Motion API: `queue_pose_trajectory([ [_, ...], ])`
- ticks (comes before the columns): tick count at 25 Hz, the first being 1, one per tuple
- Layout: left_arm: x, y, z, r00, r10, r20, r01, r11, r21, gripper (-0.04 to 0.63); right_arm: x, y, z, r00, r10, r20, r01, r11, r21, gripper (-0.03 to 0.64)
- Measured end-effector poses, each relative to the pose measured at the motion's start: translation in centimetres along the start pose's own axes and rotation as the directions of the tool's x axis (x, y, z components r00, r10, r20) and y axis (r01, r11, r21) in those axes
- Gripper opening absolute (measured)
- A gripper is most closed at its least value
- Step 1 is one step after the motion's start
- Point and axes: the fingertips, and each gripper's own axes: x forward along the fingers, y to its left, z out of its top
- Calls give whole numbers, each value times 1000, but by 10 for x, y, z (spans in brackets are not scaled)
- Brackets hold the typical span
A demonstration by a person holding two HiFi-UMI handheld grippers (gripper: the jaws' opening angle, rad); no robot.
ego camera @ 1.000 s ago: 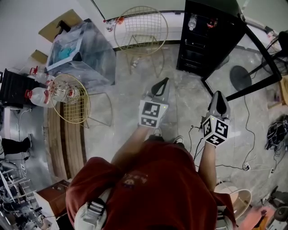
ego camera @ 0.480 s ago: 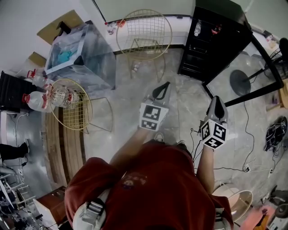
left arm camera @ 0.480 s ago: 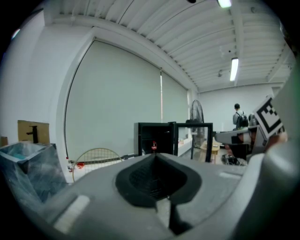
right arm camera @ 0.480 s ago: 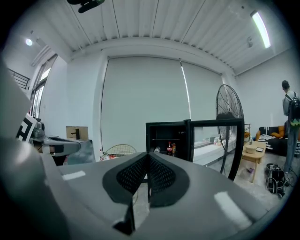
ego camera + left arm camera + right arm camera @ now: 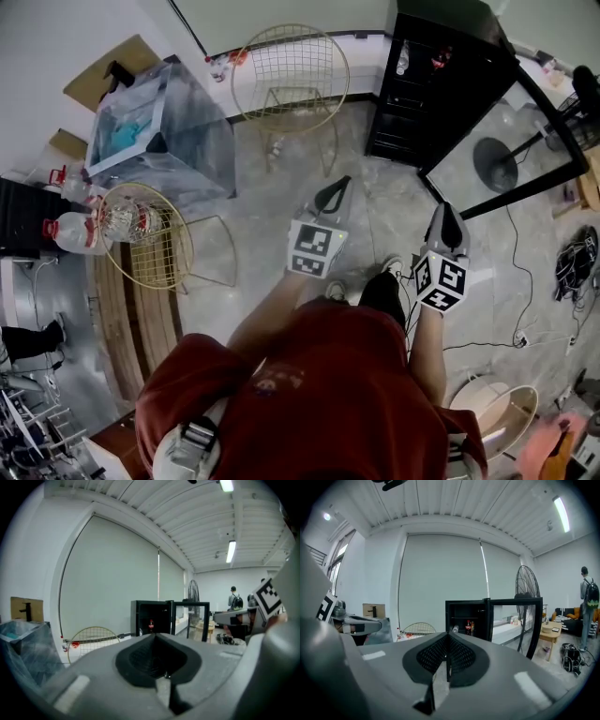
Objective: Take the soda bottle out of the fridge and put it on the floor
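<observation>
Left claw [image 5: 339, 186], right claw [image 5: 447, 210] clenched, empty — soda bottle [image 5: 468, 627] far ahead in fridge [image 5: 422, 103].

Workshop-like hall: tangled floor cables [image 5: 574, 267], pedestal fan [image 5: 528, 592].

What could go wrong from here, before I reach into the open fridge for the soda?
1. A cable trails across the floor just right of your feet: a possible trip.
2. The fridge has its glass door swung open on the right; the right tool could clip it.
3. The soda bottle stands tight beside another bottle, and the left tool, like the right, is shut: open one early or you may topple them.
</observation>
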Motion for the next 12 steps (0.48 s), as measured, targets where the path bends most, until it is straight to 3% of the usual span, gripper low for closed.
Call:
queue_pose_trajectory([
  [12,57,1,3,1000,10,-23,-10,1000,-5,0,50,-38,1,1000,1,-4,-1,999,32,2],
])
